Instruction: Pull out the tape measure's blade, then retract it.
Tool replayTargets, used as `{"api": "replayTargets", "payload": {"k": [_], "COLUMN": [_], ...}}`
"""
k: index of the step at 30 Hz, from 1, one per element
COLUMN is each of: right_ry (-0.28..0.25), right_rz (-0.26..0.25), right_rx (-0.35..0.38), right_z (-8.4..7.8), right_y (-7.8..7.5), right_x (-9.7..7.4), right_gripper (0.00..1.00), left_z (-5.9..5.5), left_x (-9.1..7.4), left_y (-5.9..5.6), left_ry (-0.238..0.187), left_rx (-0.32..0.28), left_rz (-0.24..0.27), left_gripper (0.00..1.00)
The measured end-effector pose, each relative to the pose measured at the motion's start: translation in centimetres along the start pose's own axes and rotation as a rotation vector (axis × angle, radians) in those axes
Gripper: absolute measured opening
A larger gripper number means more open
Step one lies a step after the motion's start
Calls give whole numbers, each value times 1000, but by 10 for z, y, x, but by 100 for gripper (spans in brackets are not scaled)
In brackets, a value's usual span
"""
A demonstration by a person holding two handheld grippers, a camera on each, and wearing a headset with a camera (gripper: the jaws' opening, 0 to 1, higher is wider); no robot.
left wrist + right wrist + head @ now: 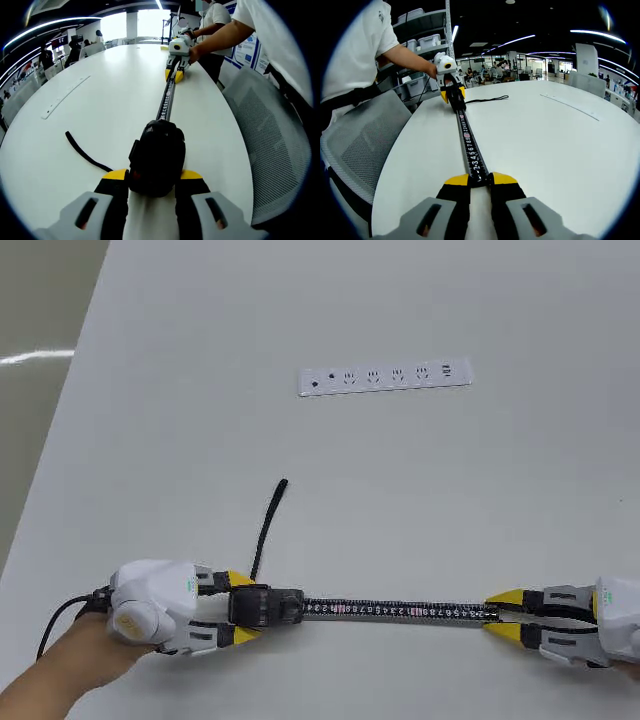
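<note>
Reading the head view first: pull-out looks done or close to it, my call. The blade (pixel 400 610) runs straight out of the tape measure case (pixel 268 606) along the near edge of the white table (pixel 400 490); whether it lies on the surface or just above it, can't tell. The left gripper (pixel 243 606) is clamped on the case and the right gripper (pixel 503 615) pinches the blade's free end, the two well apart. Retract is not yet done, so that's the half left. A black strap (pixel 268 525) trails from the case toward a power strip (pixel 385 376) that lies well apart, further up the table. Left gripper view: the case (pixel 157 157) sits between the yellow jaw tips, squeezed on both flanks. It's a chunky black body, rounded, rubbery-looking. The blade (pixel 169 97) leaves its front and runs dead straight to the right gripper (pixel 176 70) at the far end, with no kink or sag visible. The strap (pixel 82 152) curves off to the left on the tabletop. Right gripper view: the jaws are closed on the blade tip (pixel 479 175); the hook itself is hidden between them. Blade is dark with white numerals and red marks, print side up, narrowing toward the left gripper (pixel 451 92) holding the case. Judging by the line, there's tension on it, so letting the tip go uncontrolled would likely snap it back.
</note>
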State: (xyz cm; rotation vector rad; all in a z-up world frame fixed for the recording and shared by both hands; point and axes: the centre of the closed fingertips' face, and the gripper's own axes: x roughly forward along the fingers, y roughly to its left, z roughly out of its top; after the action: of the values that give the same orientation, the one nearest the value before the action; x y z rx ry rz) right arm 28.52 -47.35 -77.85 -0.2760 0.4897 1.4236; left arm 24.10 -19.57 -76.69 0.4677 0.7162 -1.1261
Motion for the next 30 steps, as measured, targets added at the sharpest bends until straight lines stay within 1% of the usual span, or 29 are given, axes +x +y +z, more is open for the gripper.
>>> {"api": "replayTargets", "payload": {"k": [5,9,13,21,27,30], "right_ry": [-1,-7,-1,16,13,6], "right_rz": [-4,-11,-17,-8,-7,-12], "right_rx": [5,18,20,21,31,40], "right_z": [0,0,0,0,-1,0], "right_y": [0,-1,-1,2,3,1], "right_x": [0,0,0,3,4,3], "right_gripper": [14,15,15,17,20,22], "left_z": [0,-1,0,-1,0,1], "left_x": [0,0,1,3,5,5], "left_y": [0,0,0,1,0,2], "left_ry": [3,14,20,38,43,40], "left_rx": [8,16,16,-17,-30,-37], "left_rz": [2,9,10,17,21,28], "left_gripper": [32,33,33,34,36,40]}}
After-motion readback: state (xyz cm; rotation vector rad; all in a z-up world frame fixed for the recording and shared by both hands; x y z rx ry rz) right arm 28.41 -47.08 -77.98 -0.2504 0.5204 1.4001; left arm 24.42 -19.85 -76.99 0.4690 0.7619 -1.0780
